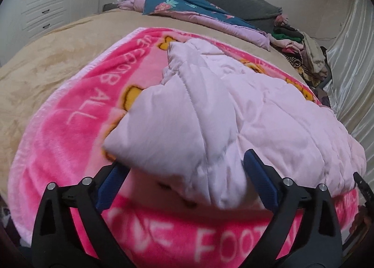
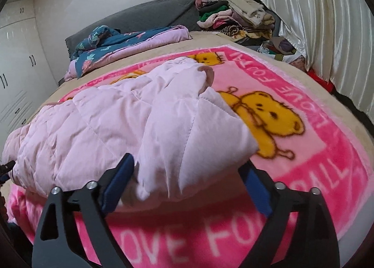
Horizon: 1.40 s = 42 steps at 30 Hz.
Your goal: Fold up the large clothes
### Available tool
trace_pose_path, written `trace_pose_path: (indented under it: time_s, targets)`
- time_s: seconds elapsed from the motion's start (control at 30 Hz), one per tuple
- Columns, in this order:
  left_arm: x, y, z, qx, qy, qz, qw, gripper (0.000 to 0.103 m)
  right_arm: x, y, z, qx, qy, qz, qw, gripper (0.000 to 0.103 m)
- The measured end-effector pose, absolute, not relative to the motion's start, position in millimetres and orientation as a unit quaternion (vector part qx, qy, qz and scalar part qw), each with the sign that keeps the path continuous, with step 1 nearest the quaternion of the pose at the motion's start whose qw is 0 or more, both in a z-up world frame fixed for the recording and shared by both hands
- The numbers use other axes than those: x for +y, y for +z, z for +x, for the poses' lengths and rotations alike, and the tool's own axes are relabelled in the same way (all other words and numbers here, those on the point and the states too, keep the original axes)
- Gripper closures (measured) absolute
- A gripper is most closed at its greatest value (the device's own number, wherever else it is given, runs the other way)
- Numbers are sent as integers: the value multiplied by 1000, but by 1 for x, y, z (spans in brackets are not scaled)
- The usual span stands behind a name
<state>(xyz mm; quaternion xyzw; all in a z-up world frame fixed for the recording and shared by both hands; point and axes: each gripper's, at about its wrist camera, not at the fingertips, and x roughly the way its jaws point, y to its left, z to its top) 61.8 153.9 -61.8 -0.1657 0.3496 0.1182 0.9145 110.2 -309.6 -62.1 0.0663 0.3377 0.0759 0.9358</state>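
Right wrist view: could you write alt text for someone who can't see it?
A pale pink quilted puffer jacket lies folded on a bright pink fleece blanket with yellow cartoon bears spread over a bed. The open black-and-blue two-finger tool straddles the jacket's near edge without pinching it. Behind are a heap of clothes and shiny white curtains.

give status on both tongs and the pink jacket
Left tongs open, right tongs open. Pink jacket between both, unpinched, on pink blanket. Nothing in the way.
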Motion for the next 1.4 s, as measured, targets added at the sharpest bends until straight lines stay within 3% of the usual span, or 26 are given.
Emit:
trace_pose_path:
  time_s: [0.2, 0.63, 1.4]
  targets:
    - [138, -43, 39, 333, 116, -135, 926, 10, -311, -38, 83, 312, 78, 51, 945, 5]
    - [91, -9, 6, 294, 69, -103, 948, 9, -272, 4, 27, 269, 128, 22, 954, 4]
    - [35, -26, -3, 299, 14, -81, 951, 9, -208, -9, -8, 270, 185, 1, 945, 4]
